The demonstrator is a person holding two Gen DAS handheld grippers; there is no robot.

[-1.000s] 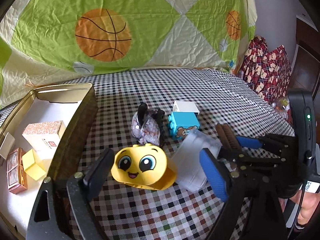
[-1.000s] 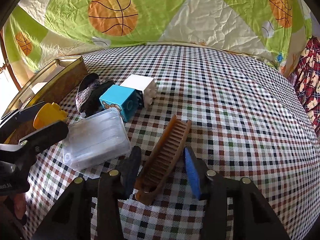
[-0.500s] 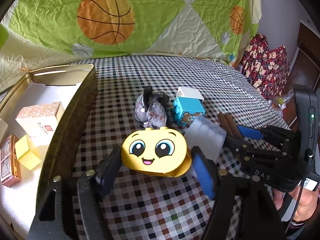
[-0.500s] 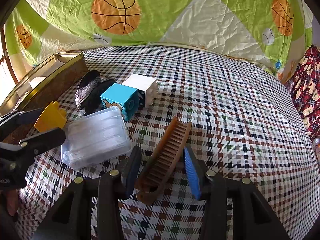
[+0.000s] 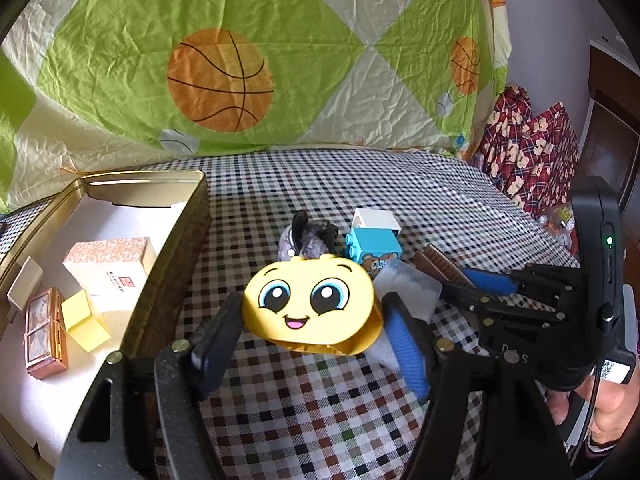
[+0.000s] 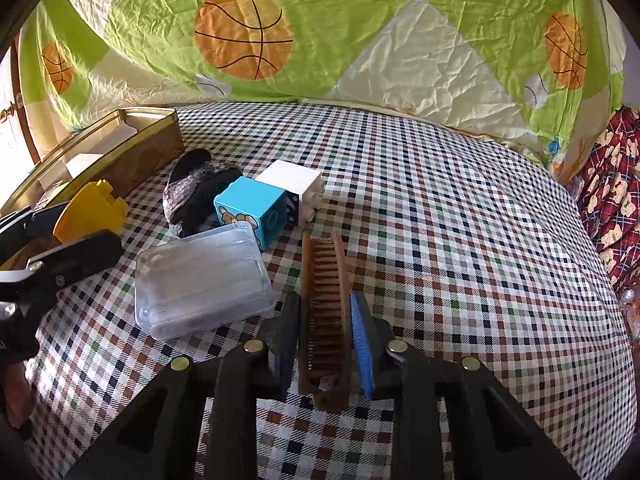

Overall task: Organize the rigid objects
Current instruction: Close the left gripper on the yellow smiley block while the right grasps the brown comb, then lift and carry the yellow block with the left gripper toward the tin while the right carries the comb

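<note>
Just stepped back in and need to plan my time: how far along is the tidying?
Done: a patterned white box, a pale yellow block and a copper case lie in the gold tin. In hand: the left gripper holds the yellow smiling-face block; the right gripper clamps the brown comb. Left: clear plastic case, blue bear cube, white brick, black-grey hair clip.

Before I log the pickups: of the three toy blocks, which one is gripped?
The yellow smiley-face block, clamped between the left gripper pads. The blue bear block and white block sit untouched on the checked cloth.
</note>
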